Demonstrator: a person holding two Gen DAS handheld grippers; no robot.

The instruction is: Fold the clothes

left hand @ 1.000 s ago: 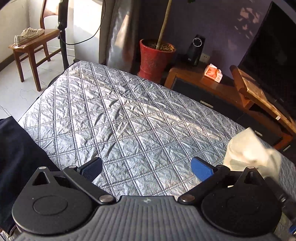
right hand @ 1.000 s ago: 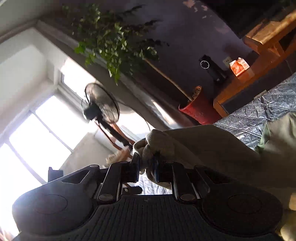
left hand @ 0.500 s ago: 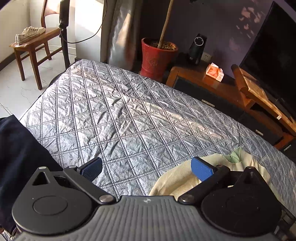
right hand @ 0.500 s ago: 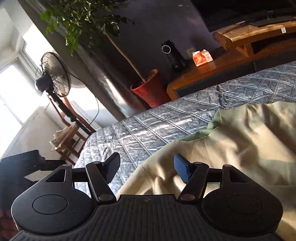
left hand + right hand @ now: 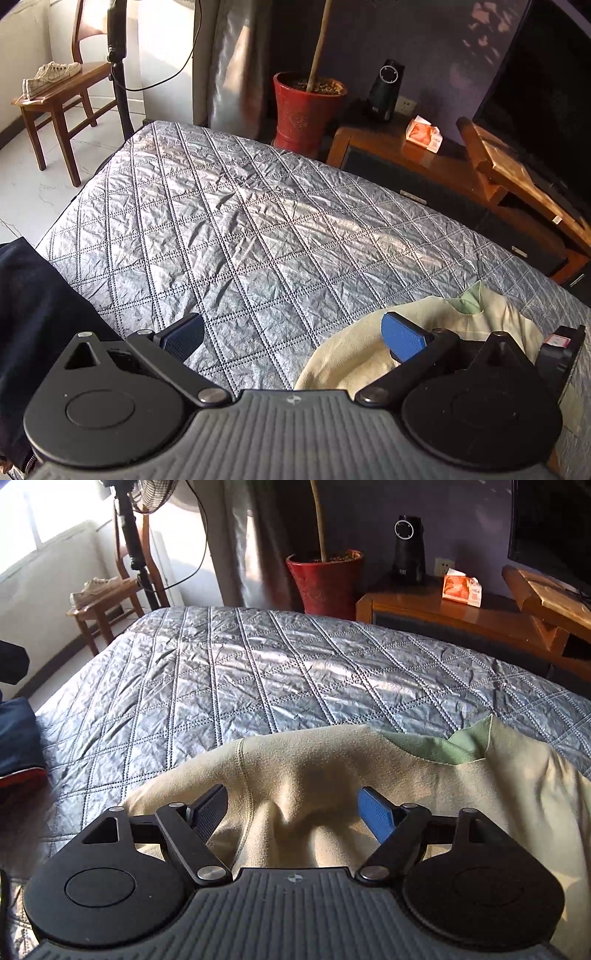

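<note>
- Cream fleece, the garment [image 5: 332, 775] lies heaped on the quilted bed [image 5: 258, 672] with a raised ridge of cloth between the jaws of the right gripper [image 5: 291, 808]; those jaws are opening, and neither pad presses the cloth.
- A green collar lining [image 5: 439, 749] shows beyond the right-hand jaw, so the top is bunched rather than spread. Folding it as it lies would likely lock in creases.
- If the right gripper draws back while a pad drags on the ridge, the cloth could snag and follow, pulling the heap toward the near bed edge.
- The left gripper [image 5: 291, 332] hangs with jaws wide and nothing between them; only quilt lies there. Its right-hand jaw overlaps the garment's edge [image 5: 351, 354] in the view, though I cannot tell whether it touches.
- A dark garment [image 5: 33, 314] sits beside the left-hand jaw; a careless reach that way could grab the wrong piece.
- Closing on a thick bunch risks catching several layers at once.
</note>
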